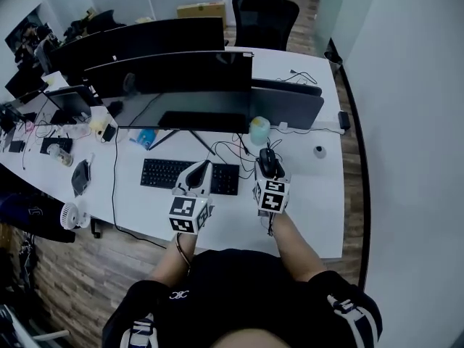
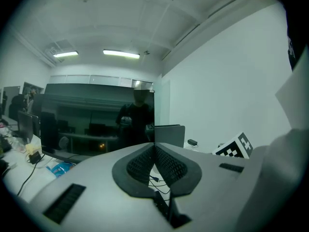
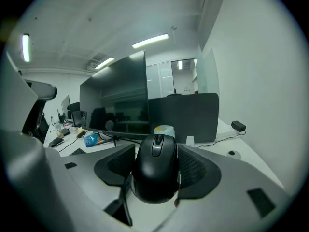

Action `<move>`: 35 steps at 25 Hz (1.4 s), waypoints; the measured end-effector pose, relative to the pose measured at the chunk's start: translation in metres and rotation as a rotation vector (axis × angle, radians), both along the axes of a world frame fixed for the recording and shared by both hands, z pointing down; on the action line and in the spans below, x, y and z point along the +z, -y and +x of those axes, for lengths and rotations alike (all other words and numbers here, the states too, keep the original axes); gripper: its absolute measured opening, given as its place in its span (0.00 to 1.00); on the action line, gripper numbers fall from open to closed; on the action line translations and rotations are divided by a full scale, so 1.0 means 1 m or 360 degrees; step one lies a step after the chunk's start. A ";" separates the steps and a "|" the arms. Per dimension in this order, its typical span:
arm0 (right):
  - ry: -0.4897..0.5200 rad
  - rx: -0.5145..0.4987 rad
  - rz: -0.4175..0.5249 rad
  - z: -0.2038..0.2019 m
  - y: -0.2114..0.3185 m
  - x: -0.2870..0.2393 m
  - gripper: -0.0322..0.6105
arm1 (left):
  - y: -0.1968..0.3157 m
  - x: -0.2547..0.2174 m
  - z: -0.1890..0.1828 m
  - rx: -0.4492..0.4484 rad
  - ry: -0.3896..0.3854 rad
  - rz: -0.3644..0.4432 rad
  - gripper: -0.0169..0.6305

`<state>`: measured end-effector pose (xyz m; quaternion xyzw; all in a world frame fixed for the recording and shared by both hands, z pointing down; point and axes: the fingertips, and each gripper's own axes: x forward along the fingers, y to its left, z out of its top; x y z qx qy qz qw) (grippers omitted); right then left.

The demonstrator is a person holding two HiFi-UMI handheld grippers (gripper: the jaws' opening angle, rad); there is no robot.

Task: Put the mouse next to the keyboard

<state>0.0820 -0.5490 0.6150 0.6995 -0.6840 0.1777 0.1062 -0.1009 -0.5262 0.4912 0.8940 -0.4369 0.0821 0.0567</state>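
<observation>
A black keyboard [image 1: 163, 173] lies on the white desk [image 1: 319, 201] in front of the monitor. In the head view my right gripper [image 1: 270, 159] hangs to the right of the keyboard, shut on a black mouse [image 1: 269, 164]. The right gripper view shows the mouse [image 3: 155, 168] clamped between the two dark pads, its wheel pointing away from me. My left gripper [image 1: 202, 168] hovers over the keyboard's right half. Its pads [image 2: 166, 164] meet at the tips with nothing between them.
A wide dark monitor [image 1: 174, 85] stands behind the keyboard, with cables [image 1: 230, 149] and a pale green cup [image 1: 259, 130] at its right. A black partition [image 1: 286, 106], a small round puck [image 1: 320, 151] and a power adapter [image 1: 344, 119] lie further right. Clutter fills the desk's left.
</observation>
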 end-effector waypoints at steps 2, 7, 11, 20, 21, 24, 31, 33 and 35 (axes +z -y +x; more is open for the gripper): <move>-0.0017 0.0020 -0.0048 -0.003 0.004 0.016 0.51 | 0.009 0.004 -0.002 0.0028 0.0005 -0.0009 0.05; -0.0017 0.0073 -0.0165 -0.010 0.010 0.055 0.51 | 0.026 0.015 -0.010 0.0087 0.0015 -0.0033 0.05; -0.0033 0.0122 -0.0278 -0.016 0.010 0.089 0.51 | 0.039 0.025 -0.016 0.0145 0.0025 -0.0061 0.05; -0.0007 0.0219 -0.0555 -0.035 -0.001 0.155 0.51 | 0.060 0.041 -0.036 0.0209 0.0008 -0.0091 0.05; -0.0016 0.0224 -0.0589 -0.037 -0.003 0.159 0.51 | 0.061 0.042 -0.038 0.0215 0.0006 -0.0095 0.05; -0.0027 0.0231 -0.0668 -0.039 -0.007 0.172 0.51 | 0.062 0.043 -0.042 0.0229 -0.0002 -0.0099 0.05; -0.0005 0.0188 -0.0574 -0.041 -0.001 0.164 0.62 | 0.062 0.042 -0.047 0.0235 -0.0044 -0.0085 0.05; -0.0021 0.0189 -0.0456 -0.040 0.003 0.139 0.62 | 0.061 0.043 -0.046 0.0238 -0.0057 -0.0085 0.05; -0.0023 0.0205 -0.0297 -0.037 0.007 0.104 0.59 | 0.059 0.042 -0.044 0.0241 -0.0065 -0.0085 0.05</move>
